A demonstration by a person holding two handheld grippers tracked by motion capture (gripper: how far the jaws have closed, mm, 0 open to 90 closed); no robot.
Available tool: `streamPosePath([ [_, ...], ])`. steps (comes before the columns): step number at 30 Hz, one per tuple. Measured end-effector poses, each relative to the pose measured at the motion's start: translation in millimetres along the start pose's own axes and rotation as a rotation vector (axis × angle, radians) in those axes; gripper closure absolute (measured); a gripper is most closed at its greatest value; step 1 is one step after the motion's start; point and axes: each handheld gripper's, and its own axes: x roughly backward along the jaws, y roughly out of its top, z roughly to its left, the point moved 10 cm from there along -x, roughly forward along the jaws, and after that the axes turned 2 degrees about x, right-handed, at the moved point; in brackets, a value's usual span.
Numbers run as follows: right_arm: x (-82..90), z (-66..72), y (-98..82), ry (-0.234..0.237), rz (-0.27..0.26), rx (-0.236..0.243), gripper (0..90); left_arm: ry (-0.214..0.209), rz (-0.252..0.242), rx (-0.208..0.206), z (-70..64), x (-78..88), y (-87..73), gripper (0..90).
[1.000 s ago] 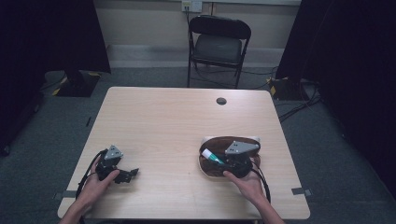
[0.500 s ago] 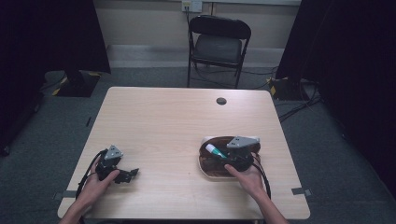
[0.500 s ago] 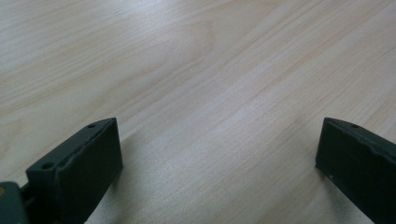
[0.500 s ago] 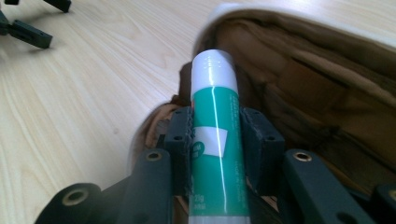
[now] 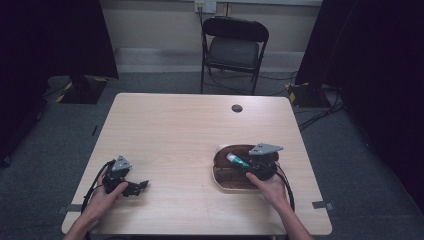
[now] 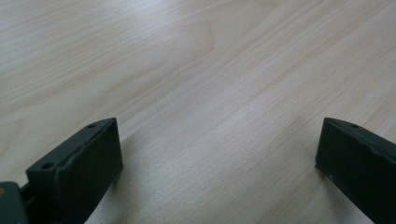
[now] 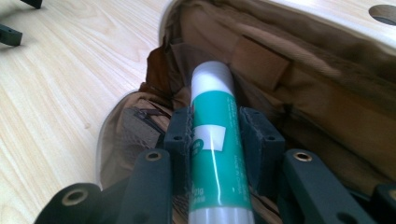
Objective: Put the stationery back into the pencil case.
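Table [image 5: 180, 130]: brown pouch [image 5: 232, 172] lower right of centre, lying open. Right claw [image 7: 215, 135] clamped on teal glue stick [image 7: 212, 140], tip over pouch mouth. Left claw [image 6: 215, 154] apart, idle lower left. Step: loading stick. Next: push in, release.

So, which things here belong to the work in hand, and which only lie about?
In the work:
- right gripper, jaws shut on the glue stick
- open brown pouch

Lying about:
- left gripper, jaws open over bare table
- folding chair
- table's dark round hole
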Motion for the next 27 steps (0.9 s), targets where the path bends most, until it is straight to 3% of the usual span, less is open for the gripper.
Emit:
streamPosePath([
  [11,1.9,-18.6,-6.4,-0.063,0.007,-0.011,65.9,0.000,0.000,0.000,0.0,0.0,0.0,0.0],
  [19,4.1,-21.8,-7.7,-0.072,0.006,-0.021,64.9,0.000,0.000,0.000,0.0,0.0,0.0,0.0],
  [27,9.8,-26.0,-6.8,-0.070,-0.023,-0.061,62.5,0.000,0.000,0.000,0.0,0.0,0.0,0.0],
])
